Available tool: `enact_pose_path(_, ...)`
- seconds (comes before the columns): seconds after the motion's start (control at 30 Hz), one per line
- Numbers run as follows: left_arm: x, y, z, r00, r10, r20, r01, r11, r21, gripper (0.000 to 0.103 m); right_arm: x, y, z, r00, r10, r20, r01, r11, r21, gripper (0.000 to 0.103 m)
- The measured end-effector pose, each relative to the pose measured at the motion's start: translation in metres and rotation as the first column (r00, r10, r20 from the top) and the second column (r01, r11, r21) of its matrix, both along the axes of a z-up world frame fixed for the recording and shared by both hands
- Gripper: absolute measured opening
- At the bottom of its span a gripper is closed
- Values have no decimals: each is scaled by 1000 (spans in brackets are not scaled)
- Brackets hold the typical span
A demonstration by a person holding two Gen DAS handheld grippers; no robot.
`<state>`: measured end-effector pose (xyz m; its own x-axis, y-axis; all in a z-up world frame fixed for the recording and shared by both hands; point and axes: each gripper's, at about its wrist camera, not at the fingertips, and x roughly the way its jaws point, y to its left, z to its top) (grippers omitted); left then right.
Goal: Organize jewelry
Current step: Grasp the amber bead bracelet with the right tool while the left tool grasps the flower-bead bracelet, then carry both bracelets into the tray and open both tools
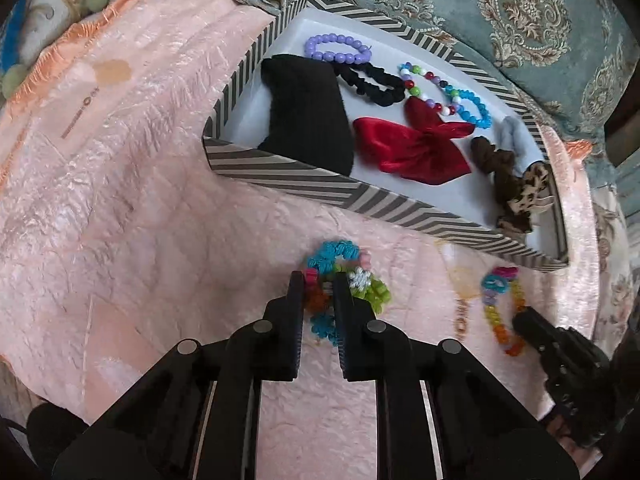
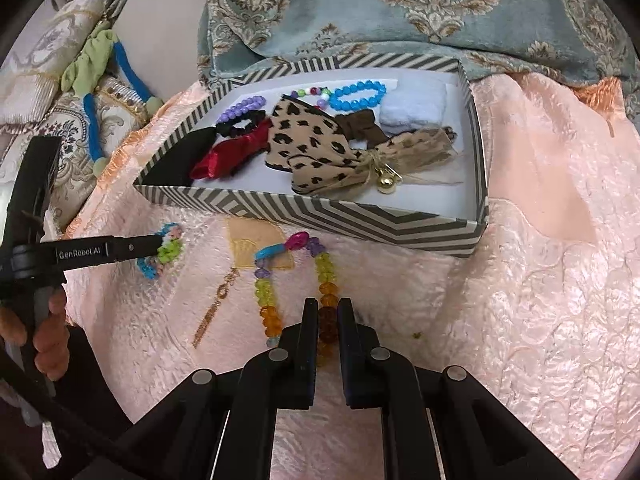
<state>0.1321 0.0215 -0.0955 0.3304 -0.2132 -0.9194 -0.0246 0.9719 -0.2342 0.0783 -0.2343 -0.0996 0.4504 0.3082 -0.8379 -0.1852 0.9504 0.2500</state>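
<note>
Left wrist – L tool [image 1: 317,280] pinching yarn bracelet [image 1: 340,264]; R tool [image 2: 327,306] pinching bead necklace [image 2: 326,264].

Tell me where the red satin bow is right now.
The red satin bow lies inside the striped box, near its middle in the left wrist view, between the black cloth and the brown scrunchie, just below the multicoloured bead bracelet.

Shiny peach quilted bedspread [image 1: 120,184], teal damask cushion [image 1: 520,20] behind (gold medallions), soft even light
</note>
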Motion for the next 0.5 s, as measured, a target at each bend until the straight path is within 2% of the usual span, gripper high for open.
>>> enact_pose_path(0.23, -13, 3, 37, 997, -24, 76, 25, 999, -20, 13, -12, 3, 39, 996, 15, 87, -21, 997, 70, 9)
enact_pose_path(0.5, -16, -2, 77, 988, -24, 151, 25, 1000, -5, 13, -18, 11, 78, 986, 35, 164, -48, 996, 77, 9)
